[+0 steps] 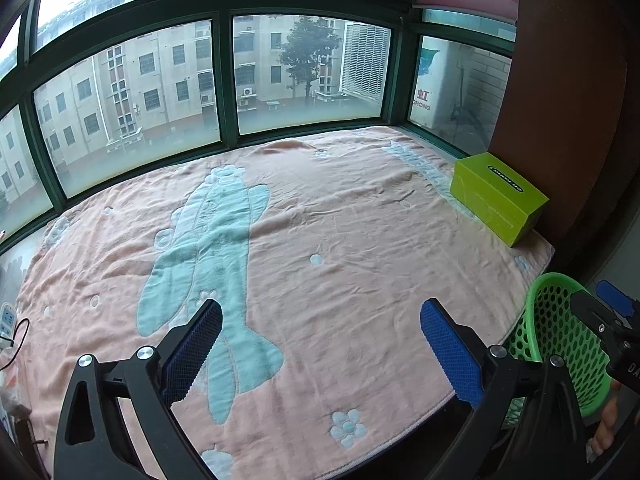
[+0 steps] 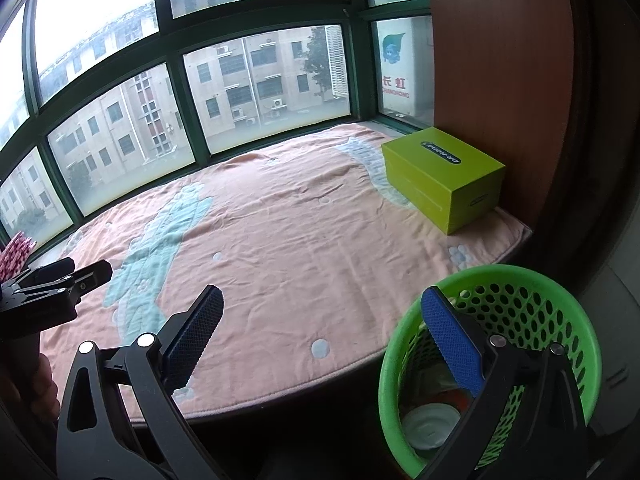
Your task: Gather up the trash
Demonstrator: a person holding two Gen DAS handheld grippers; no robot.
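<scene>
A green perforated trash basket [image 2: 532, 300] stands below the front right edge of the blanket-covered ledge; it also shows in the left wrist view [image 1: 560, 320]. Inside it lie a white cup or lid [image 2: 430, 426] and some other scraps. My right gripper [image 2: 320, 332] is open and empty, its right finger over the basket's mouth. My left gripper [image 1: 320, 344] is open and empty above the pink blanket [image 1: 340, 240]. Each gripper shows at the edge of the other's view.
A lime-green box [image 2: 444, 176] sits at the ledge's far right against a brown wall panel [image 2: 496, 80]; it also shows in the left wrist view [image 1: 498, 196]. Green-framed windows [image 1: 224, 80] ring the back. A remote and a cable [image 1: 10, 328] lie at the left edge. Pink striped straws [image 2: 16, 256] are at far left.
</scene>
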